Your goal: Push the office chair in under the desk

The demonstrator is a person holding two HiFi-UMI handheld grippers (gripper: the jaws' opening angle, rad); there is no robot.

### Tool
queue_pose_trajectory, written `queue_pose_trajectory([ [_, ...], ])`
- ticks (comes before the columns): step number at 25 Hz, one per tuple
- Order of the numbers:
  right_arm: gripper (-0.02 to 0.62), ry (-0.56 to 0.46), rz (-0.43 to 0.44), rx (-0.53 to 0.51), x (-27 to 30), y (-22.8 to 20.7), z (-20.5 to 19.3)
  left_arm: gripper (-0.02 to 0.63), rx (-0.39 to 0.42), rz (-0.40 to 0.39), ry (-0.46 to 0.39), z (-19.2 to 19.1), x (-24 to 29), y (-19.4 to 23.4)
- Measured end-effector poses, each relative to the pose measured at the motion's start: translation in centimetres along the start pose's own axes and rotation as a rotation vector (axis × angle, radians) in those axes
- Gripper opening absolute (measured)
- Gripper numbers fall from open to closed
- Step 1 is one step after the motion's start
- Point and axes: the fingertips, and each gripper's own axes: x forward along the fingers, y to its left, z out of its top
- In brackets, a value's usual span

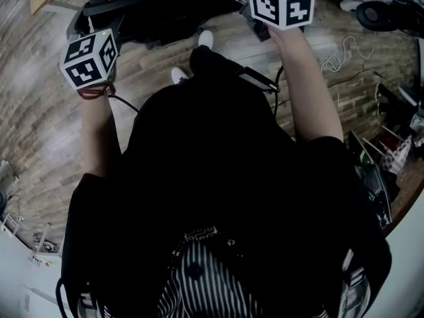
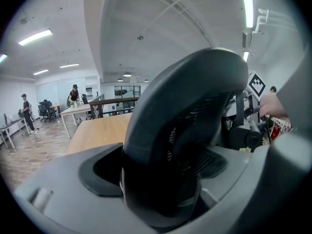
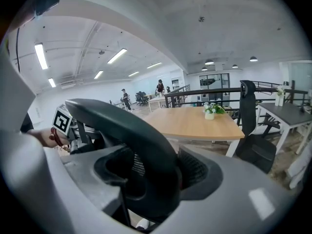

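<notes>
Head view: I look down past my own torso to the left hand-held gripper (image 1: 89, 58) and right hand-held gripper (image 1: 281, 4), both held out over the dark office chair (image 1: 159, 8) at the far edge, with wood floor (image 1: 40, 111) below. The jaws are not visible from up here.

Left gripper view fills that in: the jaws pinch the chair's curved back frame, with mesh between them.

Right gripper view: the same rim is clamped between its jaws.

Only the gripper views show the wooden worktop (image 3: 195, 123) just beyond the chair back. It carries a small potted plant (image 3: 210, 110), and a second chair (image 3: 251, 130) stands at its right.
</notes>
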Motion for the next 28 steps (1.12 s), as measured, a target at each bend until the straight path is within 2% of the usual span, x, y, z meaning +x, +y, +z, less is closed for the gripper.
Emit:
queue_pose_trajectory([
  [7, 0.287, 0.015, 0.022, -0.026, 2.3, -1.7, 1.5, 0.428, -0.006, 0.023, -0.013, 0.9, 2.3, 1.5],
  [17, 0.279, 0.003, 0.071, -0.057, 3.2, -2.4, 2.5, 0.43, -0.033, 0.053, -0.025, 1.6, 3.0, 2.0],
  [28, 0.276, 0.033, 0.103, -0.102, 9.1, -7.4, 6.5, 0.43, -0.037, 0.109, -0.034, 4.4, 9.3, 5.6],
])
